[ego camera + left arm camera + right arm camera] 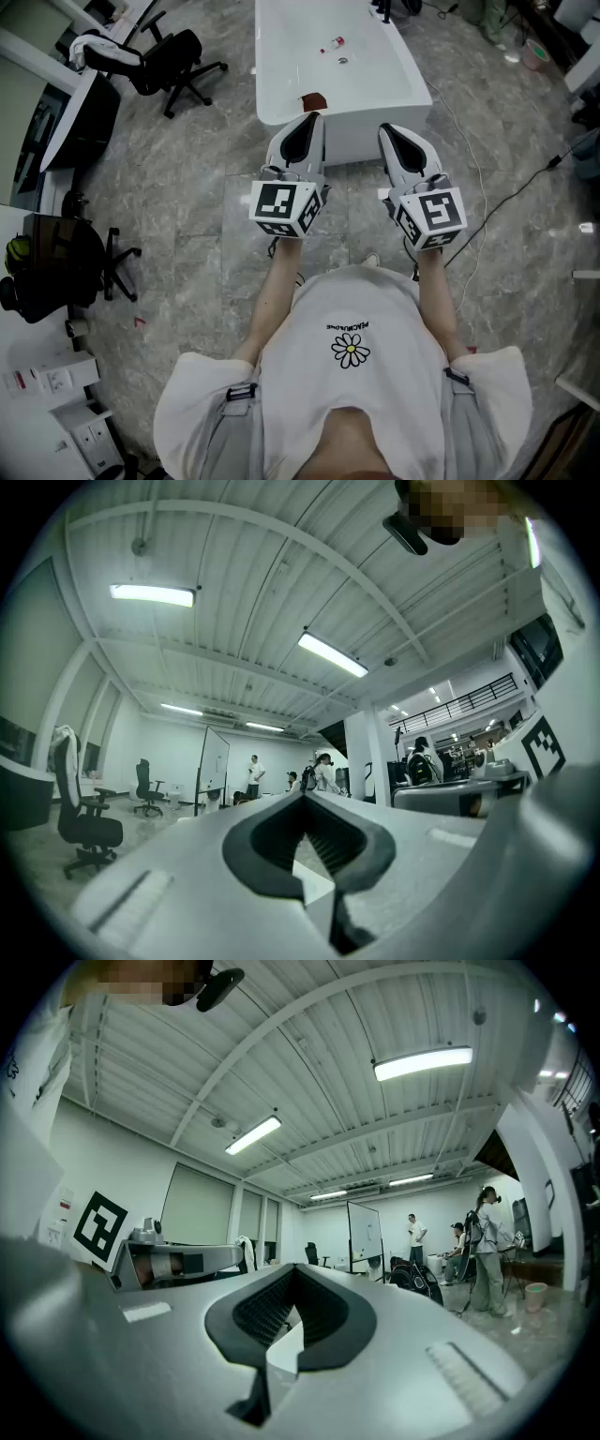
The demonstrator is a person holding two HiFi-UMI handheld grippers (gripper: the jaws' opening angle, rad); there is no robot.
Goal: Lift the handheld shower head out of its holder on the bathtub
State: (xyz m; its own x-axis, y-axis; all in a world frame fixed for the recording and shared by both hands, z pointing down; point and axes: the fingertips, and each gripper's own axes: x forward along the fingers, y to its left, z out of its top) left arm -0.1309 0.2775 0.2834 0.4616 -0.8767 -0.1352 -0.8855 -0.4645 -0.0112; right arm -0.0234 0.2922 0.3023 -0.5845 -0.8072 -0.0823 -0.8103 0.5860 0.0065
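The white bathtub (281,56) stands on the floor ahead of me in the head view. A dark fixture (382,11) sits on its far right rim, too small to tell apart as the shower head. I hold both grippers at chest height, pointing toward the tub and well short of it. The left gripper (305,122) is shut with nothing in it, and the right gripper (394,133) likewise. In the left gripper view the jaws (302,803) meet at the tips; in the right gripper view (292,1274) too. Both gripper views aim up at the ceiling and show no tub.
A small red item (333,43) and the drain (343,61) lie inside the tub; a brown patch (312,101) marks its near rim. Black office chairs (173,61) (56,267) stand left. A cable (506,197) runs across the floor at right. People (487,1241) stand far off.
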